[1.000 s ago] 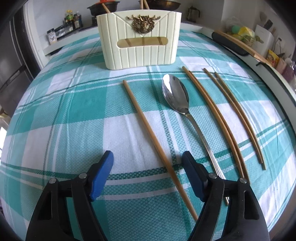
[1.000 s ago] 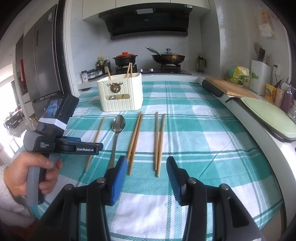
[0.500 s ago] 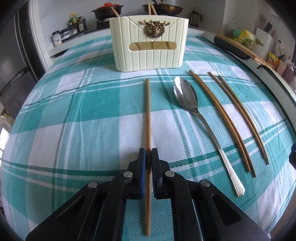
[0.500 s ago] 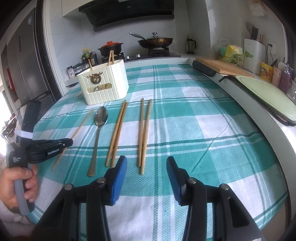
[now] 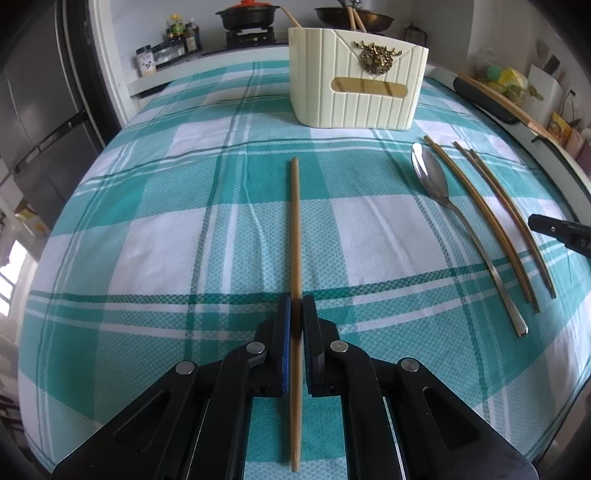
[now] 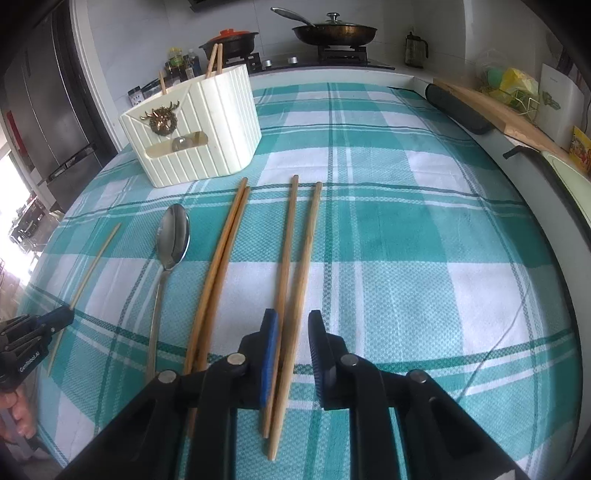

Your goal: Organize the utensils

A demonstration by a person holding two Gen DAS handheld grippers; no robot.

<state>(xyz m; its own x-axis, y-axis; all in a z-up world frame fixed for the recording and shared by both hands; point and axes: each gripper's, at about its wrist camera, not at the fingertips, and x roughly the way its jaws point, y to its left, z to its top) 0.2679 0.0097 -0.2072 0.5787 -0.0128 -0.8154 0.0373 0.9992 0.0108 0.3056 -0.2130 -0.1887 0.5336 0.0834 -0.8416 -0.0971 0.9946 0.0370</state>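
Left gripper point(image 5: 294, 314) clamped; right gripper point(image 6: 291, 332) closing.

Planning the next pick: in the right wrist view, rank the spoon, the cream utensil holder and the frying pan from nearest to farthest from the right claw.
1. Spoon, on the cloth, left of the right claw.
2. Cream utensil holder, standing farther back on the left.
3. Frying pan, on the stove beyond the table.
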